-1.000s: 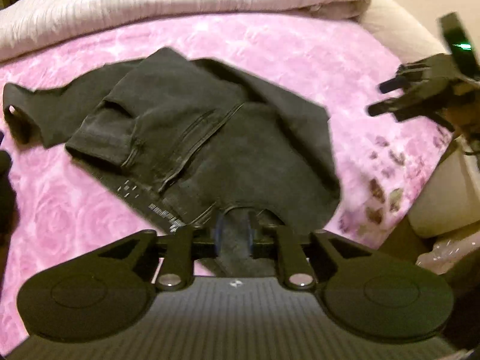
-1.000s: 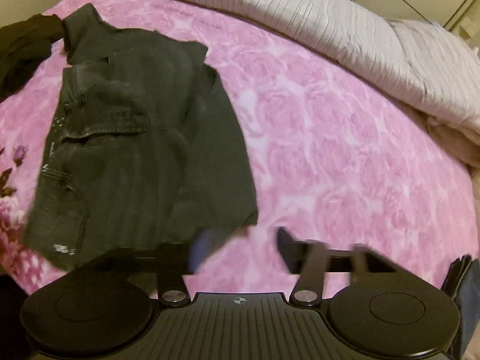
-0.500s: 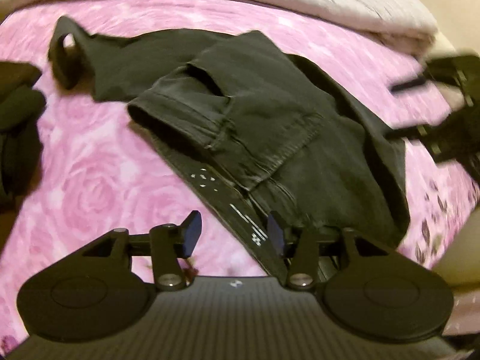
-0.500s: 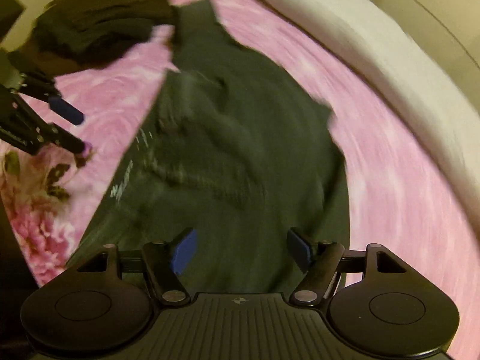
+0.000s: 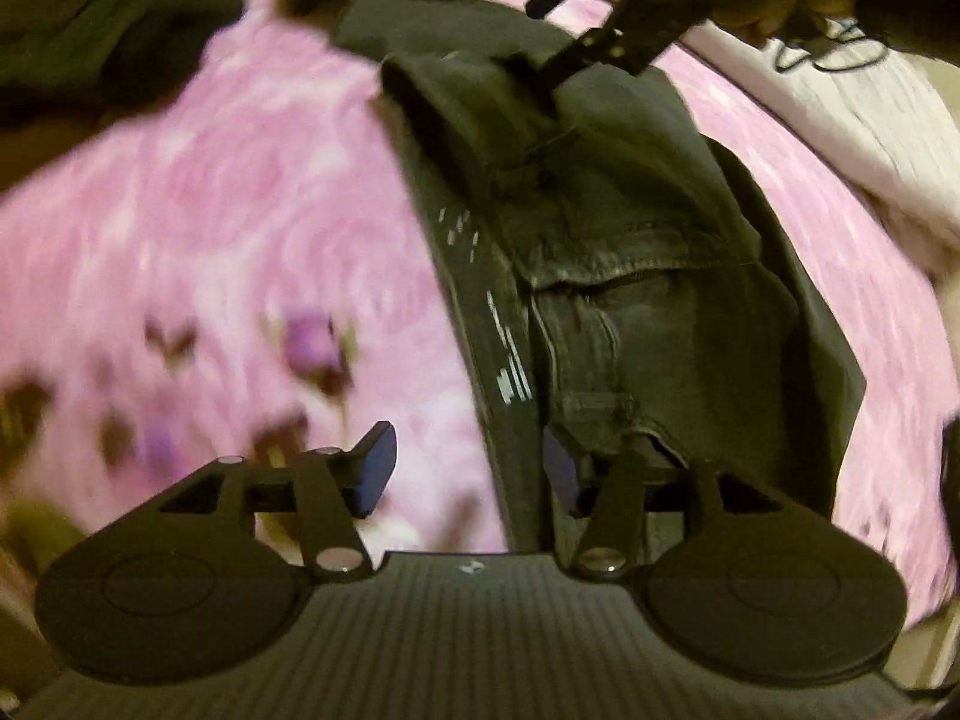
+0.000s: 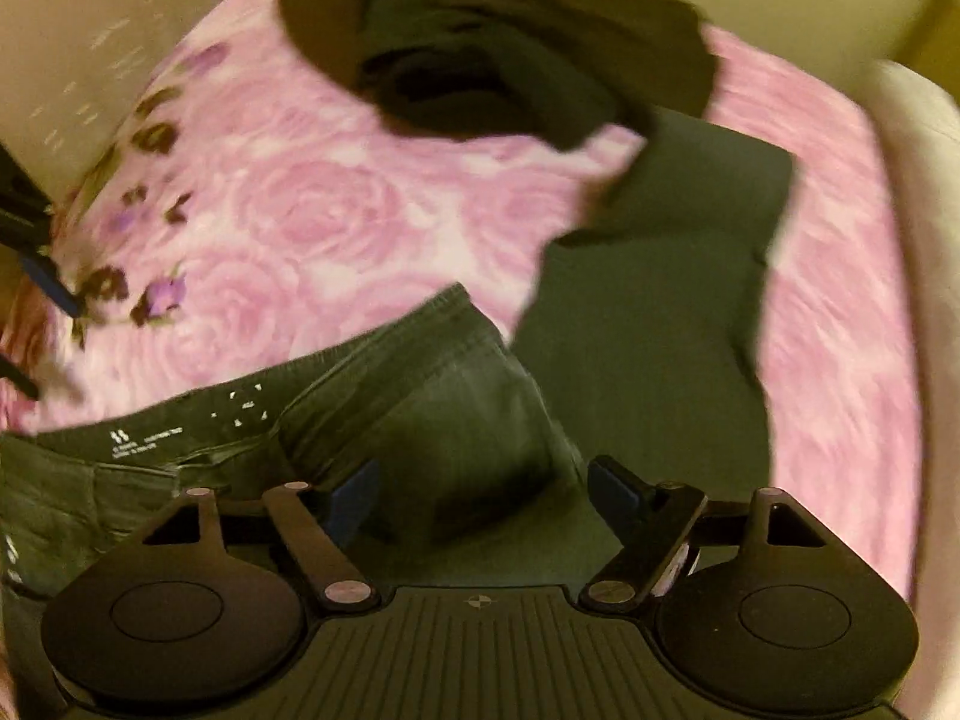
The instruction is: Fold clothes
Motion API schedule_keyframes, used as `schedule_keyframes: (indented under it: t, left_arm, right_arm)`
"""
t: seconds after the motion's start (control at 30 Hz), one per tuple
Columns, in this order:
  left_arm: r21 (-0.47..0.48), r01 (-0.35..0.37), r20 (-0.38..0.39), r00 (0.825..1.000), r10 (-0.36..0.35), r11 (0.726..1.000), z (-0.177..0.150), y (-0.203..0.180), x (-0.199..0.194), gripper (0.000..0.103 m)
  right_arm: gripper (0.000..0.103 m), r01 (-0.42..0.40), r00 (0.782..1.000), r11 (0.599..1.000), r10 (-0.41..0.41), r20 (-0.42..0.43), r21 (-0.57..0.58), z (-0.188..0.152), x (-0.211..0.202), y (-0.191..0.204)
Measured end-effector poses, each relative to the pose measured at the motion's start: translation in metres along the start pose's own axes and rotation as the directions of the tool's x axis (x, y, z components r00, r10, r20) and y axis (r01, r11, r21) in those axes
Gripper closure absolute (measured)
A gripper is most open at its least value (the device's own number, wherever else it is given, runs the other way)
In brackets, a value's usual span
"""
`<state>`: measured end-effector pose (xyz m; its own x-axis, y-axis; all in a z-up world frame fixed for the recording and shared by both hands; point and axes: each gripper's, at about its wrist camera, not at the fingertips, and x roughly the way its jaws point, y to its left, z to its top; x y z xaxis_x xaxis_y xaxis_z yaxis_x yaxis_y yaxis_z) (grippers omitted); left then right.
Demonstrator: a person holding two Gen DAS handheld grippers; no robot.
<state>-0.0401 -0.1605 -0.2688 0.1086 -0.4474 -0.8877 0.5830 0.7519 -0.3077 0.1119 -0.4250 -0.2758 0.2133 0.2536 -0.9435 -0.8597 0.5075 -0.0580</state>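
Note:
Dark grey jeans [image 5: 630,276] lie folded on the pink rose-patterned bedspread [image 5: 228,210]. My left gripper [image 5: 468,468] is open, its jaws straddling the waistband with white printed marks at the near end. My right gripper [image 6: 486,495] is open just above the far waistband corner of the jeans [image 6: 432,420]; a leg [image 6: 660,300] runs away from it. The right gripper also shows at the top of the left wrist view [image 5: 606,18].
A heap of dark clothes [image 6: 498,54] lies on the bedspread beyond the jeans, also seen in the left wrist view [image 5: 102,42]. A pale quilt [image 5: 870,138] lies along the right side. The left gripper's fingers [image 6: 42,282] show at the bed's left edge.
My left gripper opened, letting go of the jeans, and swung round to the waistband end. My right gripper swept across the jeans to the far waistband corner. Both views are motion-blurred.

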Motion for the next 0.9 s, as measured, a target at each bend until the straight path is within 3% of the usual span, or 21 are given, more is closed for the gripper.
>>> schedule_keyframes:
  t: [0.27, 0.43, 0.67, 0.9]
  left_arm:
    - [-0.150, 0.009, 0.011, 1.000, -0.008, 0.989, -0.046, -0.020, 0.003, 0.049]
    - [-0.227, -0.012, -0.021, 1.000, 0.007, 0.974, -0.064, -0.021, 0.008, 0.049]
    - [-0.317, 0.018, -0.073, 0.996, -0.043, 0.948, -0.082, -0.015, 0.018, 0.045]
    - [-0.375, 0.044, -0.067, 0.995, -0.075, 0.926, -0.090, -0.021, 0.022, 0.041]
  right_arm:
    - [0.014, -0.109, 0.992, 0.962, 0.091, -0.084, -0.250, 0.030, 0.063, -0.015]
    - [0.016, -0.203, 0.972, 0.959, 0.172, -0.161, -0.196, 0.039, 0.085, -0.019]
    - [0.087, -0.166, 0.981, 0.984, 0.156, -0.118, -0.072, 0.036, 0.056, -0.022]
    - [0.093, -0.048, 0.997, 0.998, 0.046, 0.059, 0.047, 0.008, -0.035, -0.007]
